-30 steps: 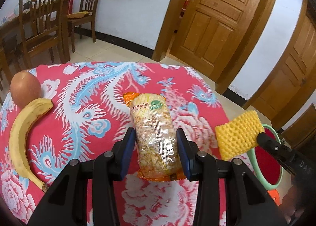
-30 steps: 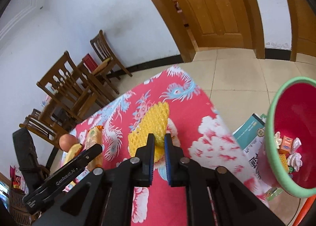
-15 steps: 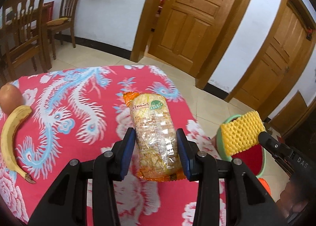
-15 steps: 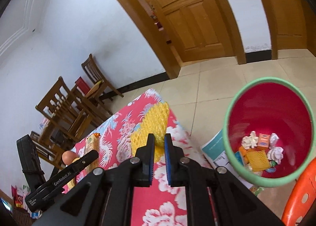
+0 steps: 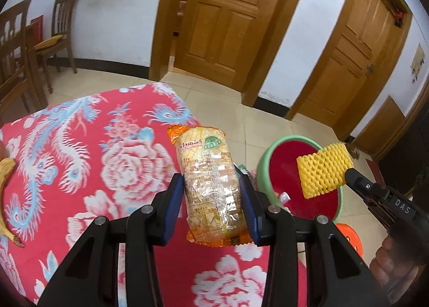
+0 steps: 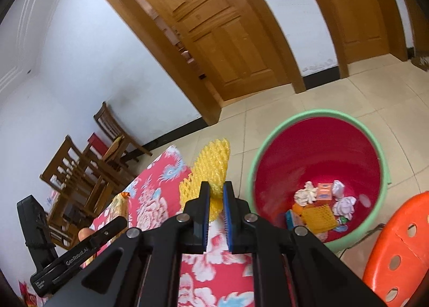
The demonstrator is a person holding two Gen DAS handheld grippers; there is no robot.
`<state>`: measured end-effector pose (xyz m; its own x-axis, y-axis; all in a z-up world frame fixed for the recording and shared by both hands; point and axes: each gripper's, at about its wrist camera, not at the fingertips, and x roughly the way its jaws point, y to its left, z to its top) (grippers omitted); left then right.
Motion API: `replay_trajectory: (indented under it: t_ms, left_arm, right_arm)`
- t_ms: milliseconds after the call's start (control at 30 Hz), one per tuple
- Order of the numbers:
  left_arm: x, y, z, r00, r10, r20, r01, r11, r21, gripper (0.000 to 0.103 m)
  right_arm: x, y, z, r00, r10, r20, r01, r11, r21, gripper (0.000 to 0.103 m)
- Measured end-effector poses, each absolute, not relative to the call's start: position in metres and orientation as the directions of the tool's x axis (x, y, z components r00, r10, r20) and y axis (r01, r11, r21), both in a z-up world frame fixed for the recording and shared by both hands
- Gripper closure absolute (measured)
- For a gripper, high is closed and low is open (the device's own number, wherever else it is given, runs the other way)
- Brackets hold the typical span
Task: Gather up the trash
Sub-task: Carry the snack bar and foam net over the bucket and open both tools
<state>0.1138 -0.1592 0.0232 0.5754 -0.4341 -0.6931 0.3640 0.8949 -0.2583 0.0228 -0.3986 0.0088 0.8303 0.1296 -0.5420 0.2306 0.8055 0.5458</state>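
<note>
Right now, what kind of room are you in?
Most likely a dining room in someone's home. There are wooden chairs by the wall, panelled wooden doors, a tiled floor, and a table under a red flowery tablecloth.

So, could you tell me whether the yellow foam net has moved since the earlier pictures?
Yes. The yellow foam net, clamped in the right gripper, has travelled off the tablecloth toward the red bin.

We saw bright, even daylight, glare on the clear wrapper (image 5: 211, 181), slight motion blur on the tablecloth (image 5: 112, 162), and fisheye bending with dark vignetted corners
</note>
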Motion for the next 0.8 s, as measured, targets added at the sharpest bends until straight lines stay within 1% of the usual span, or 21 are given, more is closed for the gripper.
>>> replay_trajectory:
  t_ms: [333,600,800]
  left_arm:
    - [0.104,-0.215,0.019,0.524,-0.463,-0.715,0.443,0.865,-0.235,0.06]
    - [0.102,-0.254,0.006,0.475,-0.472,-0.743,0.492,0.842,-0.22,0.06]
    - [0.101,-0.278,-0.004,0.445,-0.469,-0.763,0.517,0.83,-0.209,0.06]
  right_arm:
    - [0.001,-0.446,-0.01,0.824,0.074,-0.561,0.32,0.757,0.57,0.092]
    - [-0.008,-0.475,-0.031,0.808,0.043,-0.588,0.385,0.717,0.581,0.091]
    - [-0.01,-0.494,-0.046,0.789,0.032,-0.614,0.428,0.689,0.585,0.088]
